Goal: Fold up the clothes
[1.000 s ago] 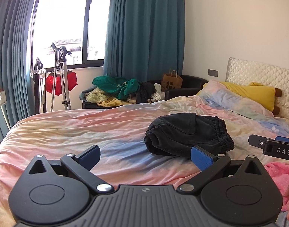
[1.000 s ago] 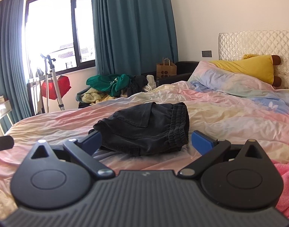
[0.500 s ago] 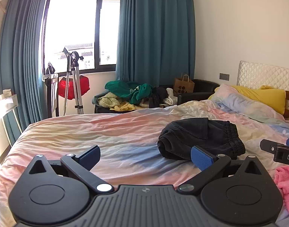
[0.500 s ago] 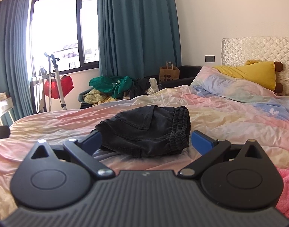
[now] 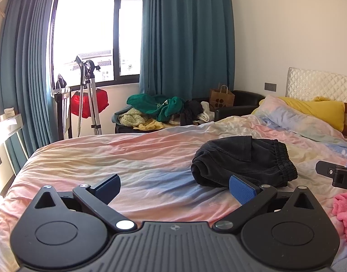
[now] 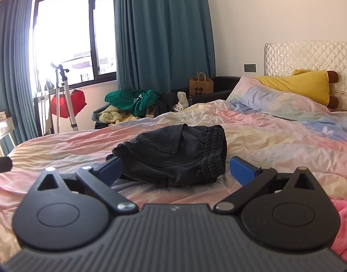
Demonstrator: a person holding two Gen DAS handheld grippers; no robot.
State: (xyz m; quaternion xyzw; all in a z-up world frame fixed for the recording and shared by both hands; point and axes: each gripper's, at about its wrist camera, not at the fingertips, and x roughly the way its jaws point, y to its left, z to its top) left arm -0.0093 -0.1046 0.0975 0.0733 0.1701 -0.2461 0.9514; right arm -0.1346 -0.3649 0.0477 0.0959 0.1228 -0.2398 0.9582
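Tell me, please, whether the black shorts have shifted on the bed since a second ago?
No. In the right wrist view the black shorts lie on the same pink and yellow wrinkles of the duvet; only the cameras rose slightly.

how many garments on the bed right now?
2. Black shorts folded mid-bed; pink garment at the near right edge, partly cut off. More may lie out of frame.
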